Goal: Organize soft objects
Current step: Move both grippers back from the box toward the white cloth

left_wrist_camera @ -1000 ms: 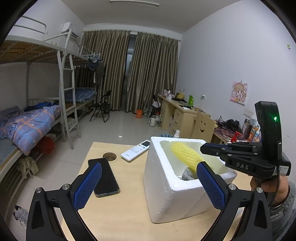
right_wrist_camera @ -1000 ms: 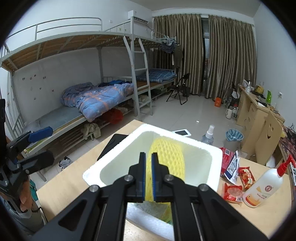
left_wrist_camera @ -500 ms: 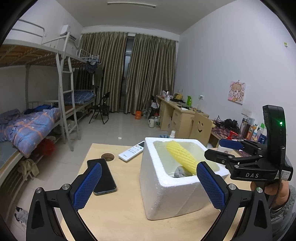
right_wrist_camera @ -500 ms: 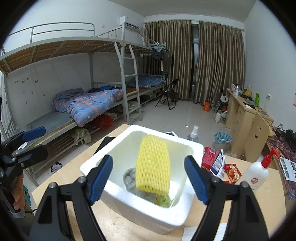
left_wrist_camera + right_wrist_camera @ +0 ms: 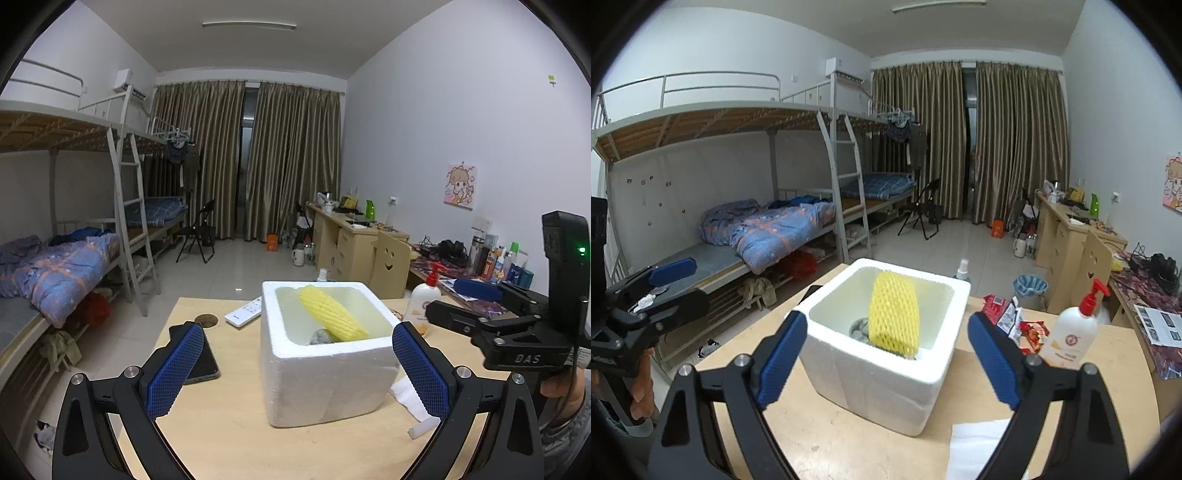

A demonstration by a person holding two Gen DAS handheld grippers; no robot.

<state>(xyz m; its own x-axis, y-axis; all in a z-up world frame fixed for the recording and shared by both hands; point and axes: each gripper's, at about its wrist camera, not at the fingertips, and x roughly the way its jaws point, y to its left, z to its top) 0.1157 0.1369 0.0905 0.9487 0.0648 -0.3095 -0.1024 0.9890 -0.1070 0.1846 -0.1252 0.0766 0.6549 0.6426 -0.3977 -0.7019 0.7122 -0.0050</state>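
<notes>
Wooden surface (image 5: 229,424) carries white foam box (image 5: 886,384). Yellow foam net sleeve (image 5: 894,320) leans inside box, over grey item at bottom. Left claw (image 5: 297,369) wide open, empty, short of box. Right claw (image 5: 887,363) jaws just opened wide, sleeve released, nothing gripped. Lotion bottle (image 5: 1071,332) stands right of box; phone (image 5: 201,360) lies left.

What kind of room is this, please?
Most likely a shared dormitory room: white metal bunk beds with a ladder stand along one wall, pale wooden study desks line the opposite wall, and a black folding chair stands near the long brown curtains.
</notes>
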